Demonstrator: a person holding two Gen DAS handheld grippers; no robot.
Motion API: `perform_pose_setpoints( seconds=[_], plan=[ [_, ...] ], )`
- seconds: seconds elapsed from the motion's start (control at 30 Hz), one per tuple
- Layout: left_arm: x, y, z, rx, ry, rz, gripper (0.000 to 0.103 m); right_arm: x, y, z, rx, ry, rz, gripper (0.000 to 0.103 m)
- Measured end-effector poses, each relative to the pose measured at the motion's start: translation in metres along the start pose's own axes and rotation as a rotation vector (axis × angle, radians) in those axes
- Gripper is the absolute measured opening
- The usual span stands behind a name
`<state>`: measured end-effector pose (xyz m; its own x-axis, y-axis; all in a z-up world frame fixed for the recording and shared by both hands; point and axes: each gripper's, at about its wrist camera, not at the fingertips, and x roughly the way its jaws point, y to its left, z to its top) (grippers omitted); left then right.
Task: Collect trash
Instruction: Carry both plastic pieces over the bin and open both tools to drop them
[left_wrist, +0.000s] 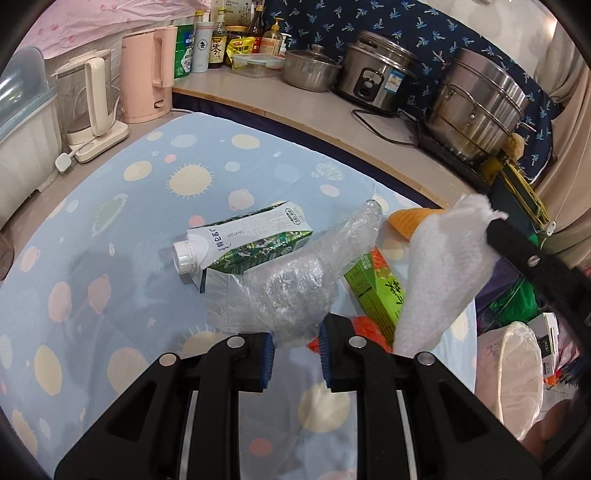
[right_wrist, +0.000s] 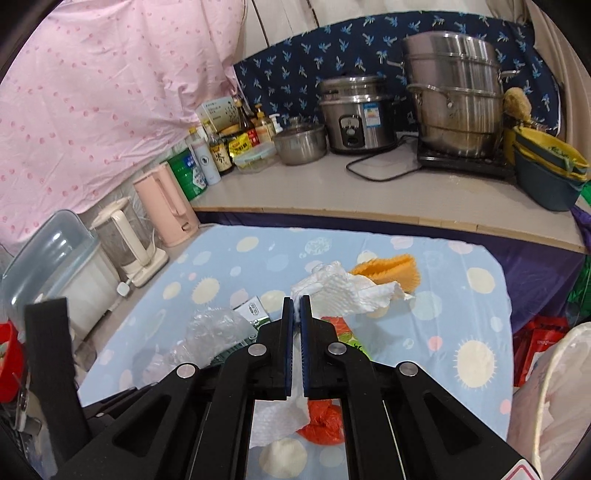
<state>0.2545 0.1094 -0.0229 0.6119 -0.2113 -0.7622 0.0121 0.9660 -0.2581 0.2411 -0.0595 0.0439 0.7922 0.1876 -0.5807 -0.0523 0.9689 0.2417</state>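
Observation:
My left gripper (left_wrist: 297, 349) is shut on the lower end of a crushed clear plastic bottle (left_wrist: 303, 284), which slants up over a green and white milk carton (left_wrist: 243, 243) lying on the spotted blue tablecloth (left_wrist: 147, 206). My right gripper (right_wrist: 296, 302) is shut on a white paper towel (right_wrist: 343, 291). In the left wrist view the towel (left_wrist: 436, 269) hangs from that gripper's fingertips (left_wrist: 496, 230) above the table. A green tea box (left_wrist: 376, 291), an orange plastic bag (right_wrist: 321, 421) and an orange cloth (right_wrist: 391, 271) lie under it.
A white lined bin (left_wrist: 513, 373) stands off the table's right edge. Two kettles (left_wrist: 144, 74) and a plastic container (right_wrist: 55, 266) line the left side. Steel pots (right_wrist: 454, 92), a rice cooker (right_wrist: 354, 114) and bottles (right_wrist: 221, 151) crowd the counter behind.

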Motion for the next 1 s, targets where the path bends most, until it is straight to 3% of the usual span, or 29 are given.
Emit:
perform_pose_setpoints(
  seconds=[0.27, 1.0],
  plan=[
    [-0.020, -0.018, -0.011, 0.048, -0.004, -0.005, 0.019, -0.053, -0.016, -0.001, 0.027, -0.056, -0.031, 0.004],
    [-0.063, -0.072, -0.032, 0.153, -0.053, -0.023, 0.019, -0.128, -0.083, -0.013, 0.139, -0.144, -0.106, 0.004]
  ],
)
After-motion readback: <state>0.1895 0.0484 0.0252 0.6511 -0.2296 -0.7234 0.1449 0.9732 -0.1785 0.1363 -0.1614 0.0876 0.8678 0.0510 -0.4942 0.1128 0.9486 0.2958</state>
